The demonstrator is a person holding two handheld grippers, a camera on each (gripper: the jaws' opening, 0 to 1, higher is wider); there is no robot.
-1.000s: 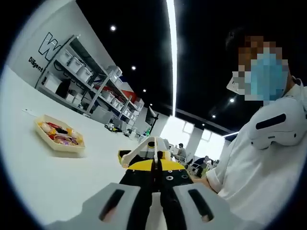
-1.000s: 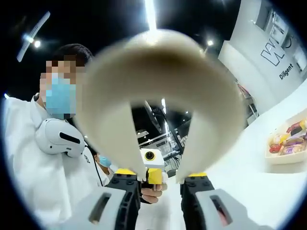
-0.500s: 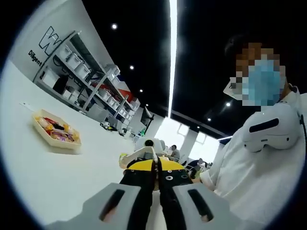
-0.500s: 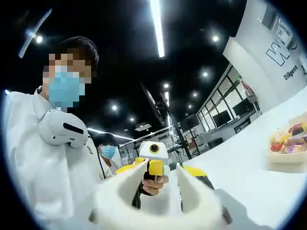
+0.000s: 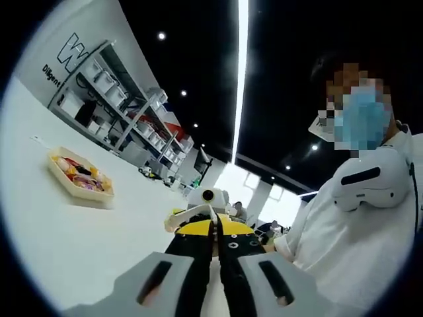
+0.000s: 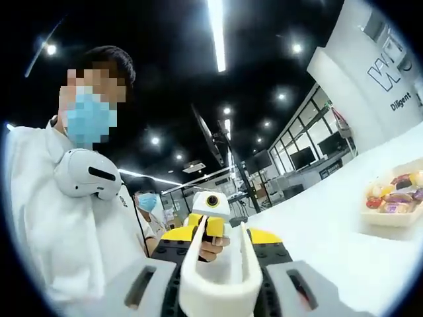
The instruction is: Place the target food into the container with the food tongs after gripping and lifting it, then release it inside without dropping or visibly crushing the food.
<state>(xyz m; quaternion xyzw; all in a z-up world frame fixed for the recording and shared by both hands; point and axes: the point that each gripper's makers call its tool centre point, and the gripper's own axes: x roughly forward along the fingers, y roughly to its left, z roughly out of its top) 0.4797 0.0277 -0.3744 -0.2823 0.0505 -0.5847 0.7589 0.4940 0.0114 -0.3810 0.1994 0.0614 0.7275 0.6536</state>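
The right hand-held gripper (image 6: pixel 218 264) clasps the cream food tongs (image 6: pixel 221 277); the left hand-held gripper (image 5: pixel 213 247) is clenched empty. The food tray (image 6: pixel 395 208) sits well apart on the white bench (image 6: pixel 330 244), so a loose hold could let the tongs slip

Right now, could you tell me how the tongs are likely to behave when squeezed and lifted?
The tongs look like one thin, pale U-shaped strip, so they are probably light and springy rather than rigid. Their smooth arms sit between the right gripper jaws, so they might slip or twist if held loosely.
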